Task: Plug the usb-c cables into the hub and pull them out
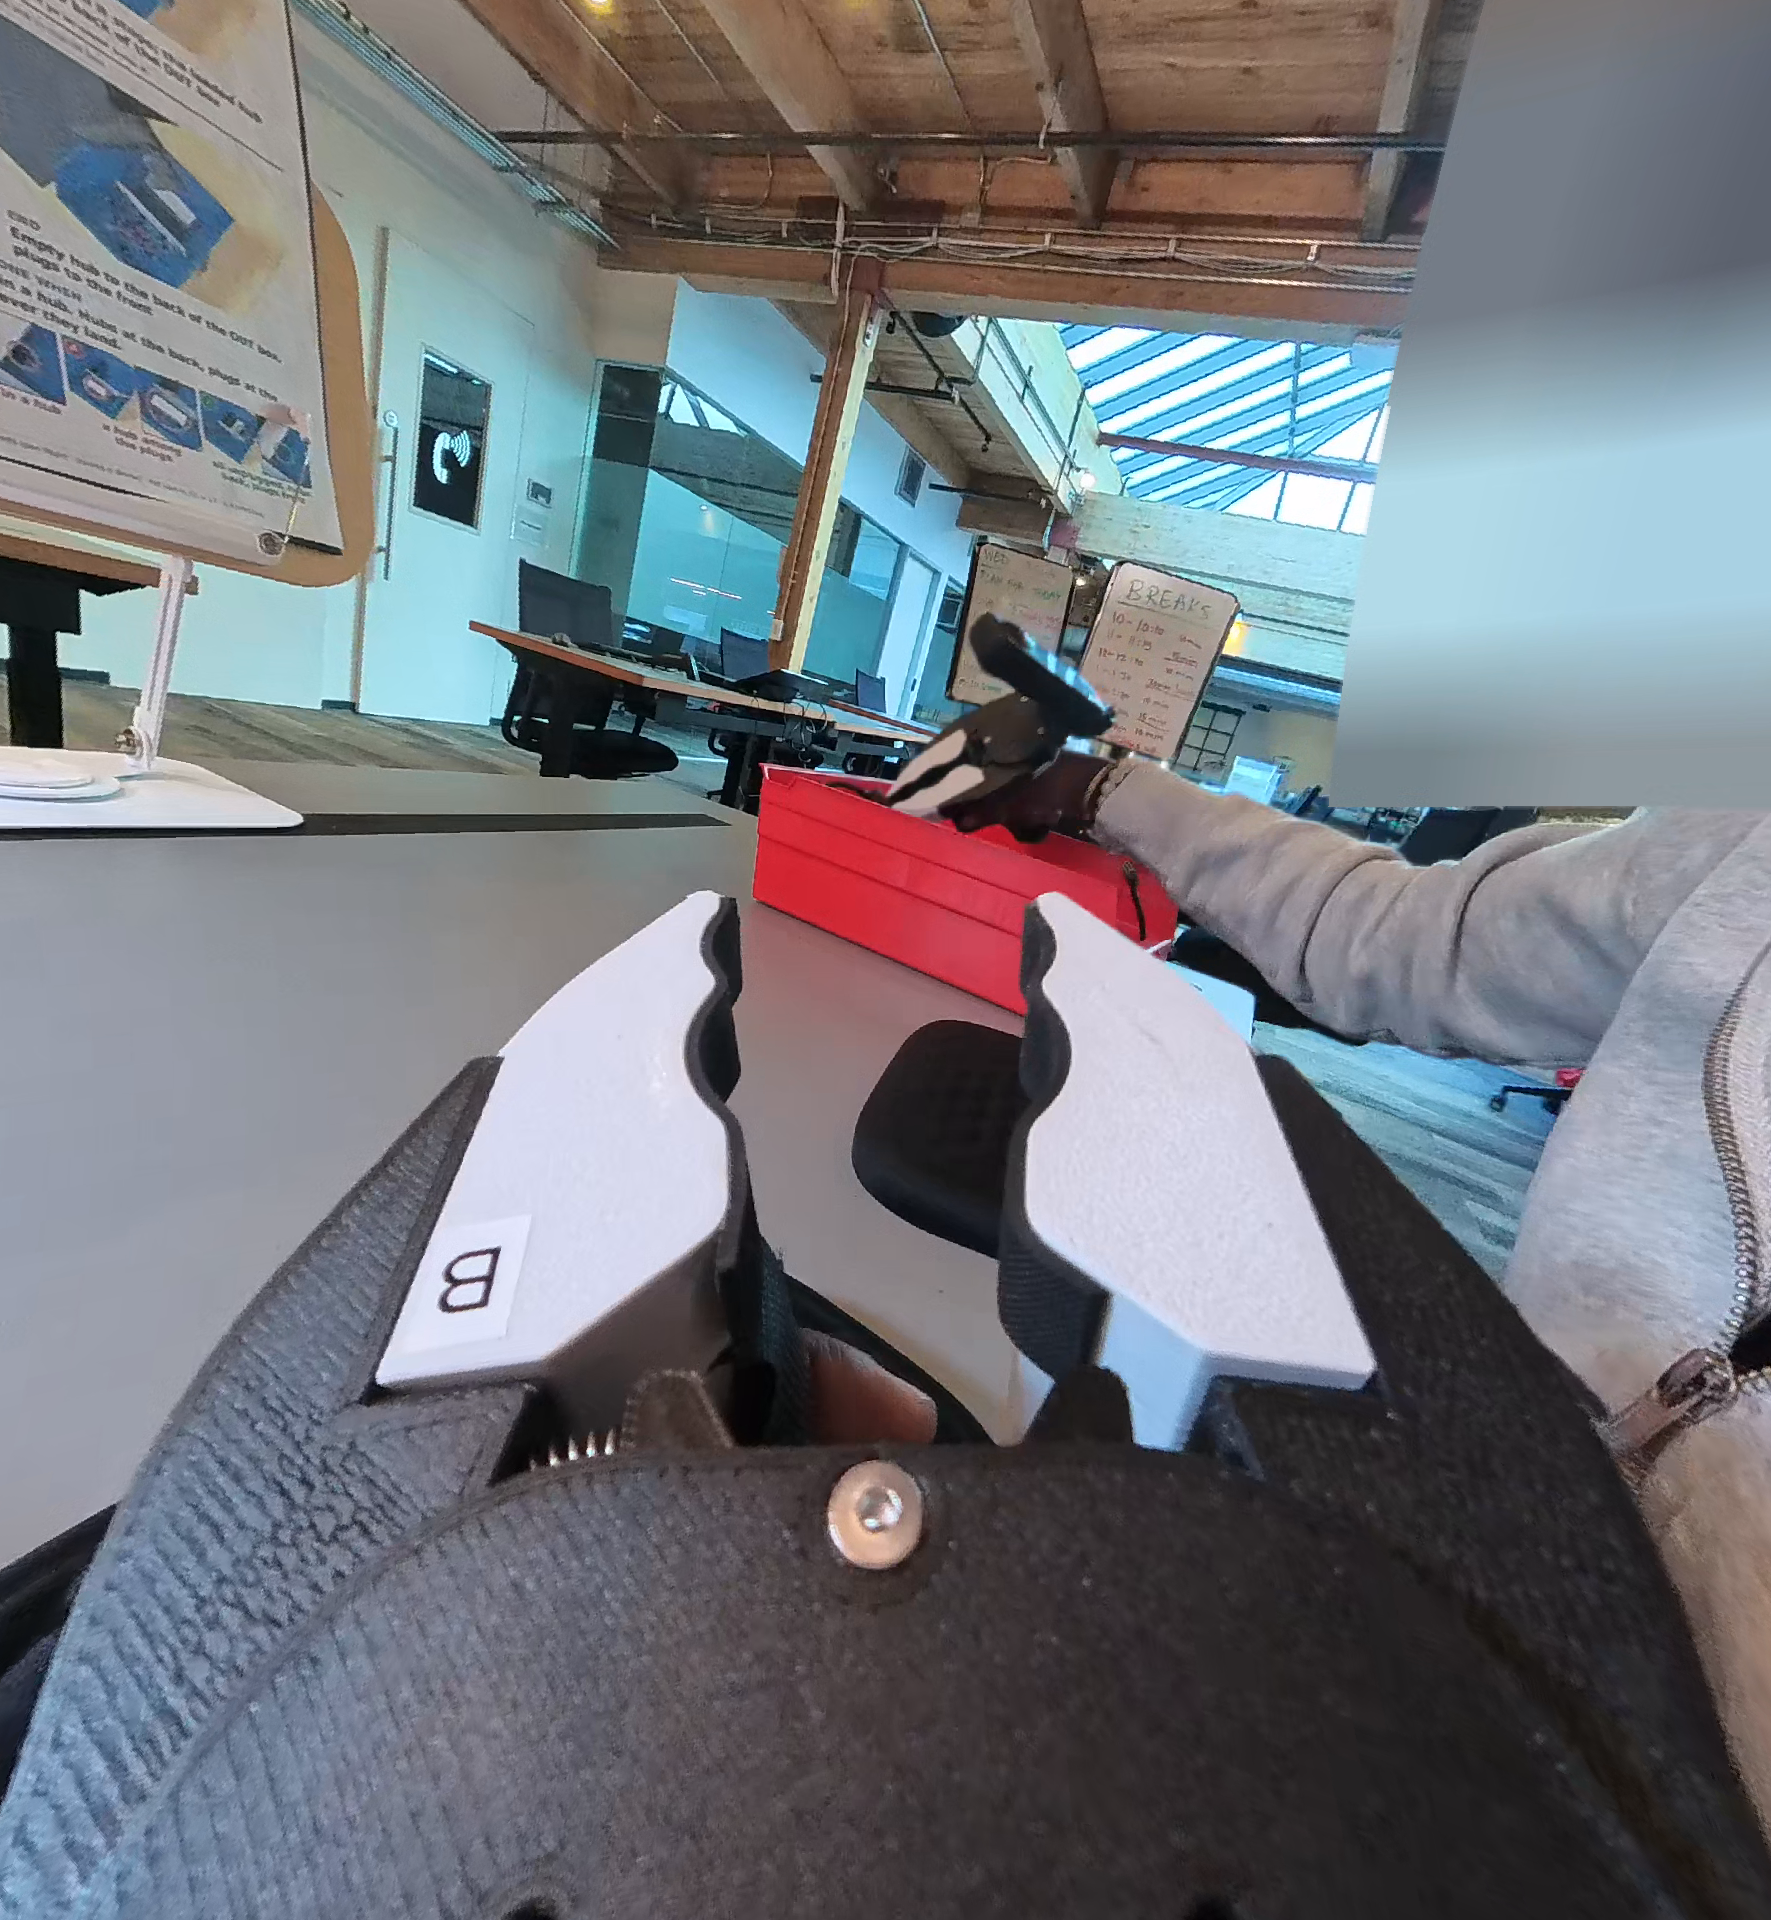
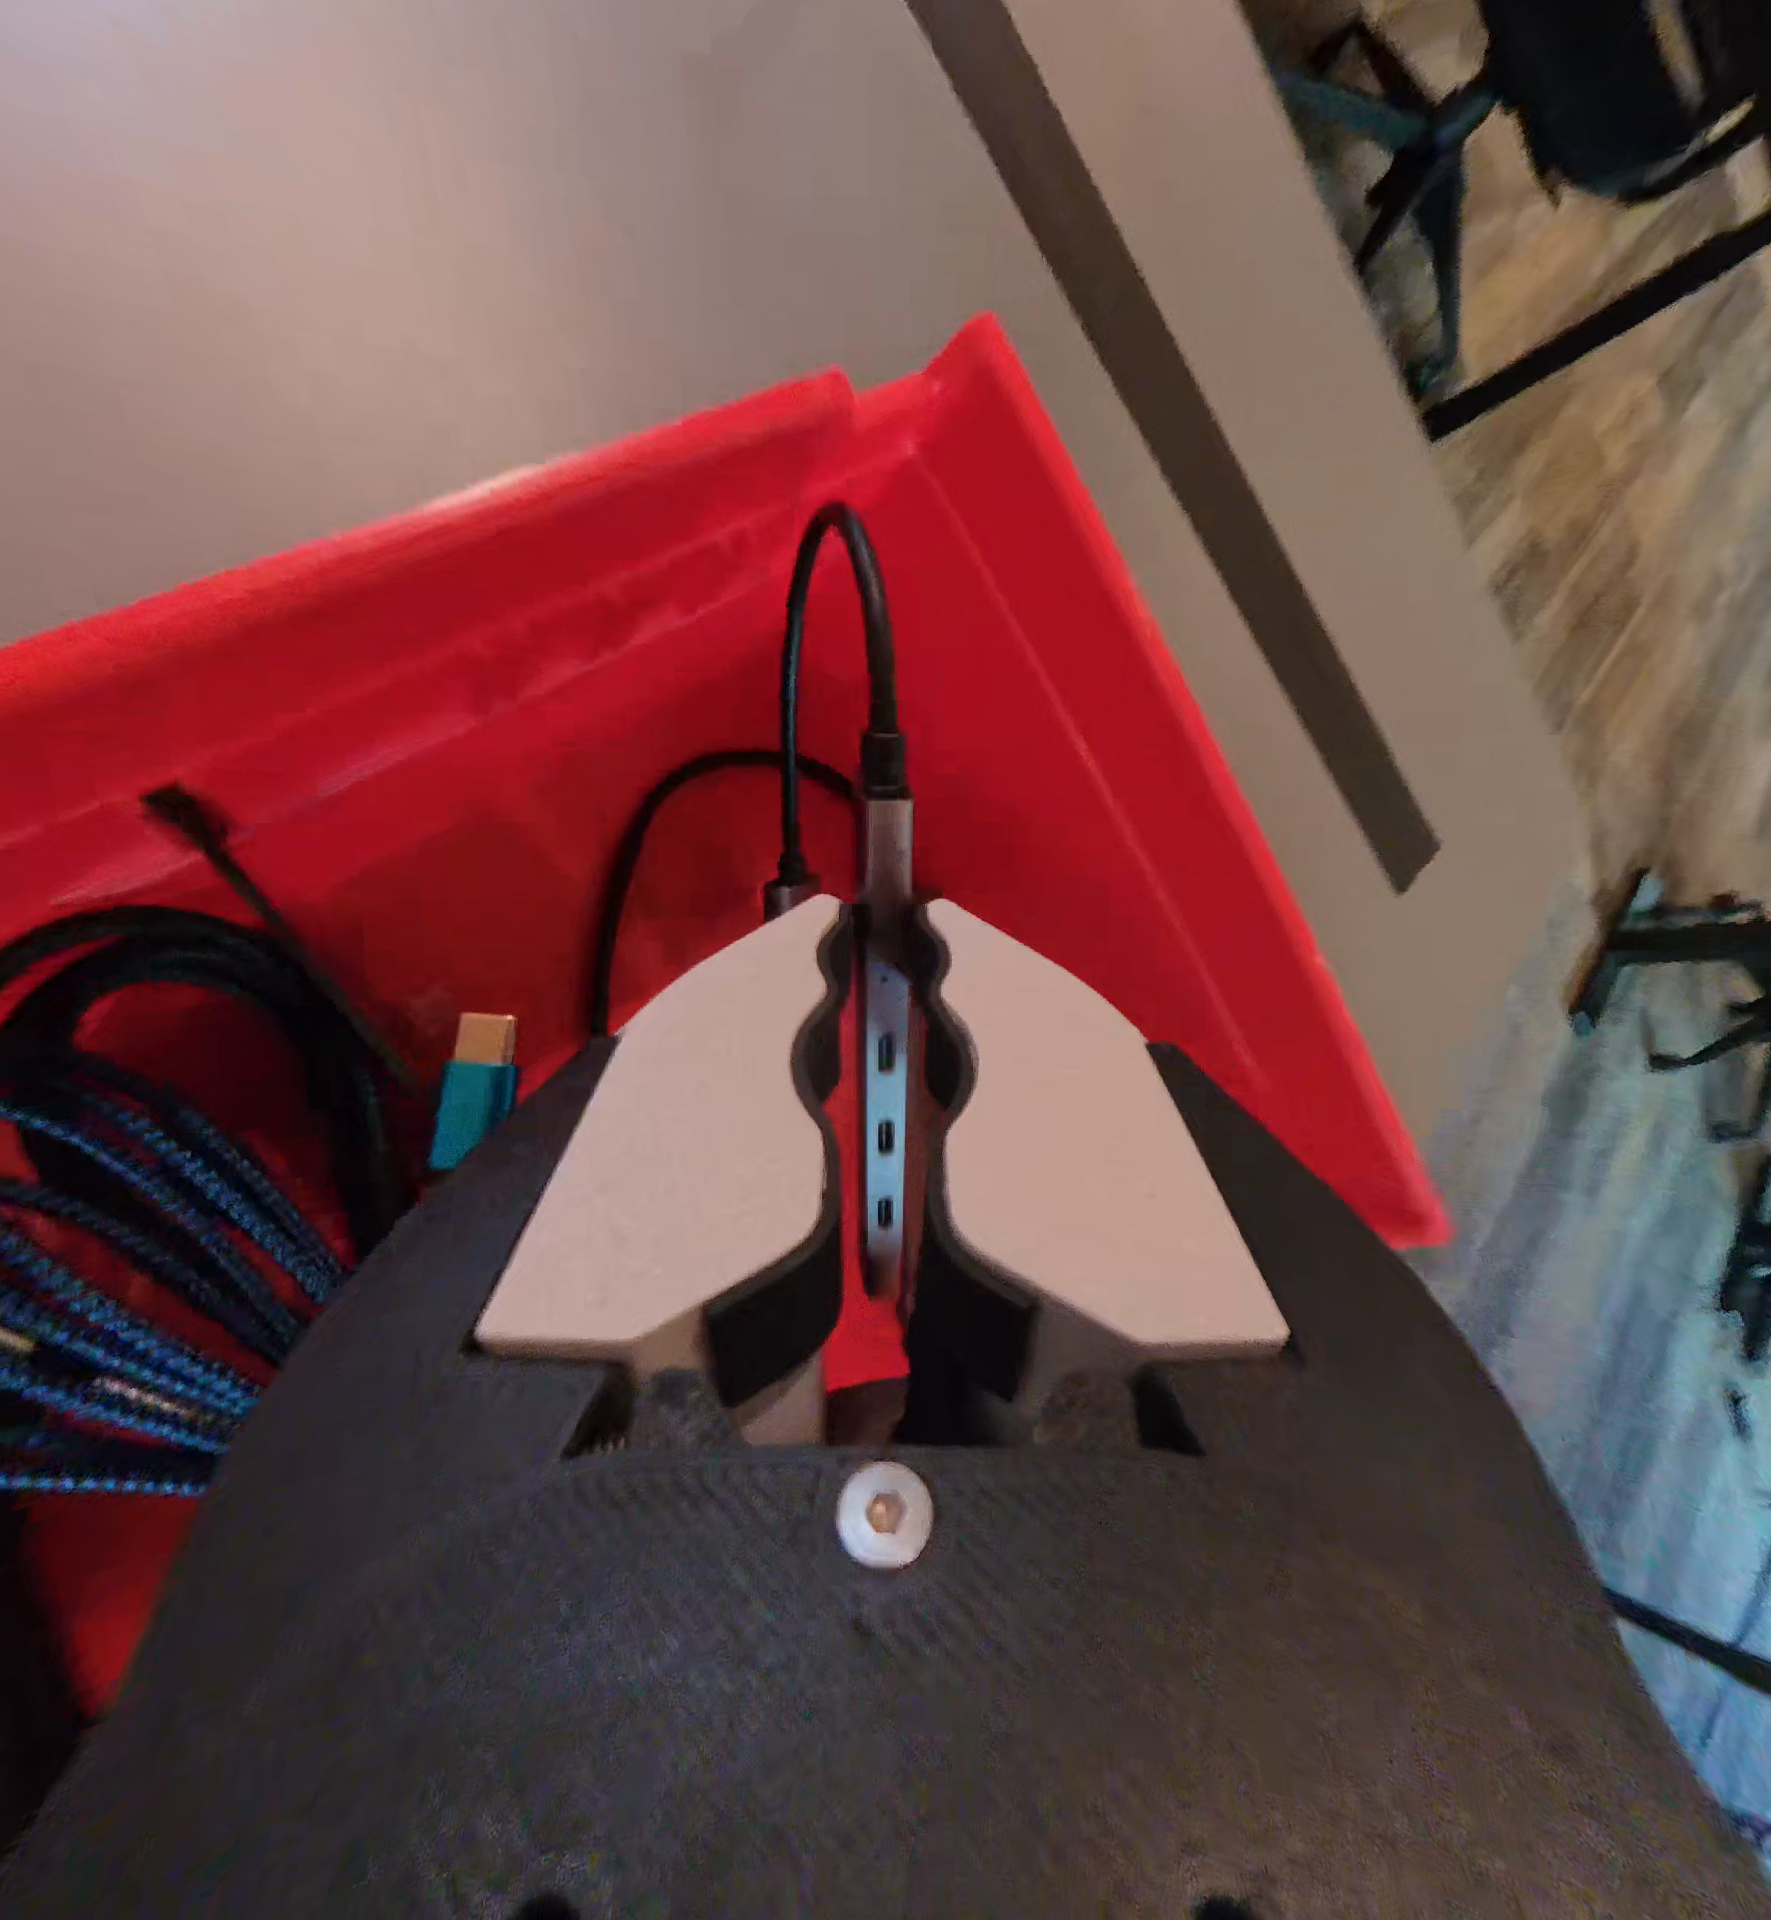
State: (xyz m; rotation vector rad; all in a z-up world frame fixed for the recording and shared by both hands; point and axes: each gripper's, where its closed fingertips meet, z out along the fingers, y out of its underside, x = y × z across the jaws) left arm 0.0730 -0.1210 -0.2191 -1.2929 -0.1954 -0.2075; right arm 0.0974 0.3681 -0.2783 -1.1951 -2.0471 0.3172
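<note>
I've got the hub (image 2: 886, 1091) pinched between the fingers of my right gripper (image 2: 883, 914), clenched on its flat sides, narrow port edge facing the camera, three small ports showing empty. It sits over the red bin (image 2: 548, 644), near the bin's right-hand corner, and I can't tell whether it rests on the bin floor or is already lifted clear. The hub's own black lead (image 2: 829, 623) loops up from its far end and curls back down just beside it.

Left of the hub, inside the same bin, lies the tangle of blue braided cables (image 2: 112, 1278), with one teal plug (image 2: 474, 1091) poking up just beside my right finger.

My left gripper (image 1: 876, 935) is released, fingers apart, nothing between them, parked over the grey table (image 1: 237, 1039) on the near side of the bin, well apart from the hub.

So I judge this the fetching step: hub grasped, no cable plugged yet. Next, I'd bring the hub out of the bin and hold it steady, ports toward my left side. The left tongs then need a plug from that tangle, and that plug must line up square with a narrow port.
</note>
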